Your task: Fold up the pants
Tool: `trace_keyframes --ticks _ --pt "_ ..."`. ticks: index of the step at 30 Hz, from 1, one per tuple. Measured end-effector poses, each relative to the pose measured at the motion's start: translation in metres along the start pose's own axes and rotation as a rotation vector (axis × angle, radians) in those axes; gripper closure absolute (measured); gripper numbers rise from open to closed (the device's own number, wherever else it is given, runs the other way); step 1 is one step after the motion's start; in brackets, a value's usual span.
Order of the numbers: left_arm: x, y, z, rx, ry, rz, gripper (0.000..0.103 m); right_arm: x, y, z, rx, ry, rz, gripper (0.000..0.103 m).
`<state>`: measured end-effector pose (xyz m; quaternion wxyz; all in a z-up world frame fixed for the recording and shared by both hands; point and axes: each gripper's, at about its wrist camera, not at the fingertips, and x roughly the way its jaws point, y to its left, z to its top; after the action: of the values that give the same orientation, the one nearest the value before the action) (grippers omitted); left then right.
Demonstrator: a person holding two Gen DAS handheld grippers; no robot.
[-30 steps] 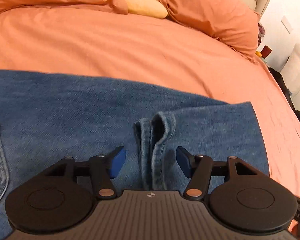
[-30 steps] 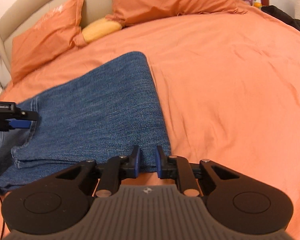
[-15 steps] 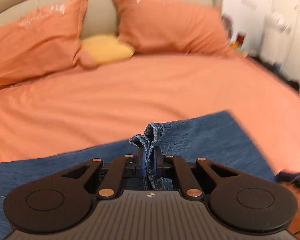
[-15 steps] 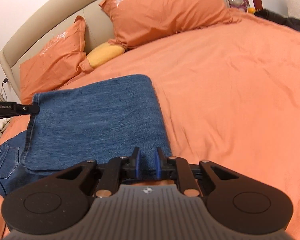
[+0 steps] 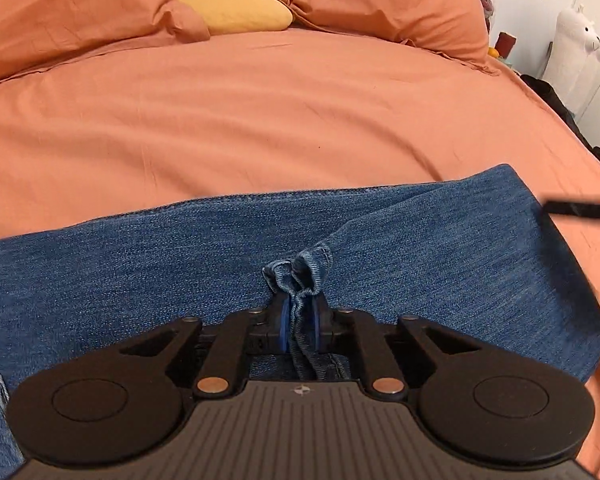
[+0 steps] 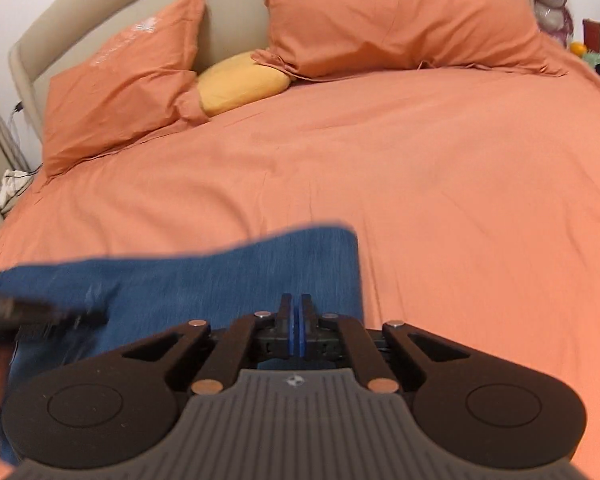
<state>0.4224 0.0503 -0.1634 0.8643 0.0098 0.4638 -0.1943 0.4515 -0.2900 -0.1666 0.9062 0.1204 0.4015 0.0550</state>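
Observation:
Blue denim pants (image 5: pixel 140 264) lie on the orange bed. My left gripper (image 5: pixel 300 322) is shut on a bunched hem edge of the pants (image 5: pixel 306 270), which sticks up between the blue pads. The right gripper's black tip (image 5: pixel 580 209) shows at the pants' right corner in the left wrist view. In the right wrist view my right gripper (image 6: pixel 295 330) is shut at the pants' edge (image 6: pixel 220 276), with the blue cloth spreading left in front of it, blurred. Whether cloth is between its pads is hidden. The left gripper (image 6: pixel 32 312) shows blurred at the left.
The orange bedspread (image 6: pixel 420 184) spreads wide beyond the pants. Two orange pillows (image 5: pixel 376 4) and a yellow cushion (image 5: pixel 236 8) lie at the headboard. A white plush toy (image 5: pixel 580 44) stands by the wall on the right, with dark items below it.
My left gripper closed on the hem and lifted it. Both grippers moved the pants edge across the lower layer; the right view rose and the cloth there is now blurred.

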Motion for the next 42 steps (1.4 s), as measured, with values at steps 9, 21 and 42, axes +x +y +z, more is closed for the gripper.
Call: trace_keyframes --ticks 9,21,42 --pt "0.008 0.013 -0.001 -0.026 -0.009 -0.06 0.084 0.073 -0.016 0.027 0.009 0.092 -0.083 0.103" --pt "-0.033 -0.003 -0.001 -0.033 0.043 0.036 0.065 0.001 -0.001 -0.002 -0.099 0.192 -0.064 0.103" --pt "-0.04 -0.051 -0.059 0.064 0.171 0.081 0.064 -0.058 0.027 -0.112 -0.573 0.241 -0.089 0.103"
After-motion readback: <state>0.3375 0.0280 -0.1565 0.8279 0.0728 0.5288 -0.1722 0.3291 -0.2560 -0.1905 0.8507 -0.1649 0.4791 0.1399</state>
